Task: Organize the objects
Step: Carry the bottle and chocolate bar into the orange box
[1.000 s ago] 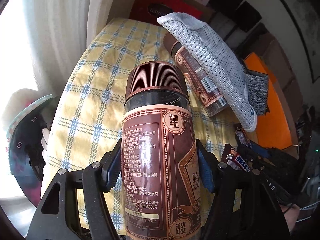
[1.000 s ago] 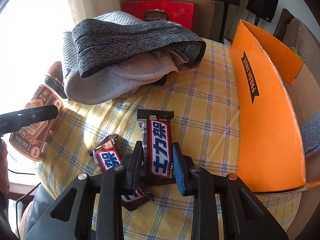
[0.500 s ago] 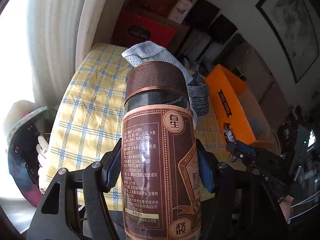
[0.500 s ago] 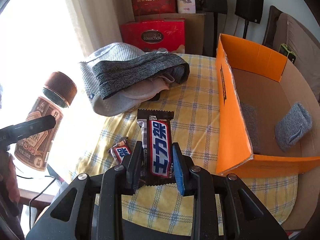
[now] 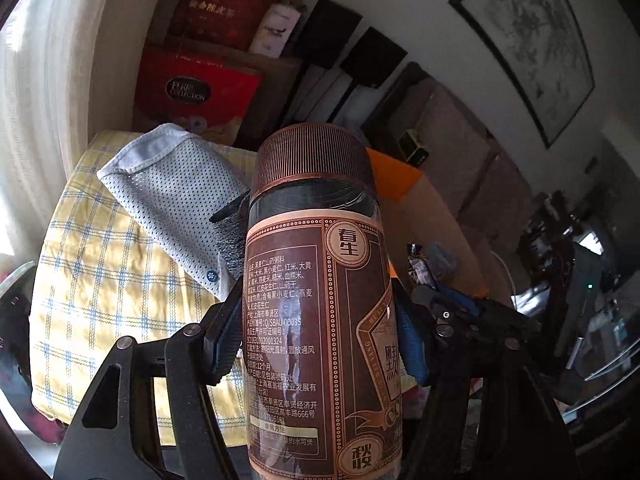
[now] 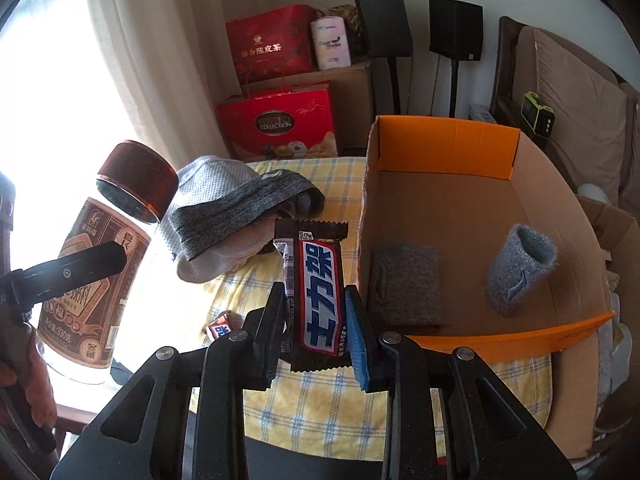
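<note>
My left gripper is shut on a brown-labelled jar with a ribbed brown cap, held upright above the table; the jar also shows at the left of the right wrist view. My right gripper is shut on a chocolate bar in a brown, blue and white wrapper, held high over the checked tablecloth. Just right of it stands an open orange cardboard box holding two grey wristbands. A second small chocolate bar lies on the cloth below.
A pile of grey and white clothes lies on the far side of the table. Red gift bags, a cardboard carton and black speakers on stands stand behind it. A curtain hangs at the left, a sofa at the right.
Both grippers have risen with their loads, and the table looks smaller and farther below. In the right wrist view the box's inside with the wristbands has come into sight.
</note>
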Available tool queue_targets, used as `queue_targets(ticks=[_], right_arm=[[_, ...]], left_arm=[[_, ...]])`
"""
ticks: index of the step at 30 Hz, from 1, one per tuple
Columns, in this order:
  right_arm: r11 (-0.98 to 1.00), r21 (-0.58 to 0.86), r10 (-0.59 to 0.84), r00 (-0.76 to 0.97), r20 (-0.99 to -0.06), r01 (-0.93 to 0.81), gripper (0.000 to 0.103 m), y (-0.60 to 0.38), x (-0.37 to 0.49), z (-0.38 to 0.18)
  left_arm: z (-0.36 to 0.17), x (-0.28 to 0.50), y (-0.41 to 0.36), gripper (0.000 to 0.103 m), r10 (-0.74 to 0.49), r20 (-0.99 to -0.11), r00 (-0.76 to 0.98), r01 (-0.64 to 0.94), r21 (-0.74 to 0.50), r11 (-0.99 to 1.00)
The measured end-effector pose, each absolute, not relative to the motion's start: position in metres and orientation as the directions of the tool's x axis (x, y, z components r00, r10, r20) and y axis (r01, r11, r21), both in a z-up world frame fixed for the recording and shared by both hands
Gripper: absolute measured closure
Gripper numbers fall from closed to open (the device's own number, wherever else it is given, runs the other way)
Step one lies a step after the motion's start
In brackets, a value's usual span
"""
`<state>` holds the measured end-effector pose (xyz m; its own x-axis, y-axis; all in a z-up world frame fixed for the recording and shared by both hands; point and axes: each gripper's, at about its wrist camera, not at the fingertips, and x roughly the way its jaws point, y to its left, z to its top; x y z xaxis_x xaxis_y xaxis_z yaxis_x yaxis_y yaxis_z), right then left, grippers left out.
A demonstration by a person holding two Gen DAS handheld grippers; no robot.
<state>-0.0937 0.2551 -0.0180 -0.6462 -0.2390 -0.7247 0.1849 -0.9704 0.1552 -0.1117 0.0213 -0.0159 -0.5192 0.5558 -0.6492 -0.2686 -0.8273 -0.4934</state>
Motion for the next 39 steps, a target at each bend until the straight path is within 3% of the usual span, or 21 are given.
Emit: queue_targets(ticks=[16,34,37,39], right_arm=[[-0.988,0.152,-0.120,-0.681,-0.723,0.013,0.075,0.342,-0.112,-0.013],[-0.982,0.176,-0.089,-0.645,-0.759,-0.071,0.073,0.376,-0.146,-0.052],[-0.981,0.175,-0.075,-0.651,-0.756,-0.089,0.061,0.382,-0.143,-0.053],[-0.978,0.182,-0.072,-0.656,-0.751,-0.101,0.059,0.387,-0.140,-0.051]], left_arm=[[-0.003,-0.163,0.134,0.041,0.631,-0.630,-0.452,-0.362,-0.517,-0.776],[-0.039,-0.215,0.205,0.040,0.601,-0.692,-0.399,-0.306,-0.518,-0.799],[-0.048,-0.219,0.214,0.040,0.590,-0.709,-0.387,-0.295,-0.511,-0.807],[-0.053,-0.221,0.219,0.040,0.582,-0.720,-0.377,-0.289,-0.506,-0.813]])
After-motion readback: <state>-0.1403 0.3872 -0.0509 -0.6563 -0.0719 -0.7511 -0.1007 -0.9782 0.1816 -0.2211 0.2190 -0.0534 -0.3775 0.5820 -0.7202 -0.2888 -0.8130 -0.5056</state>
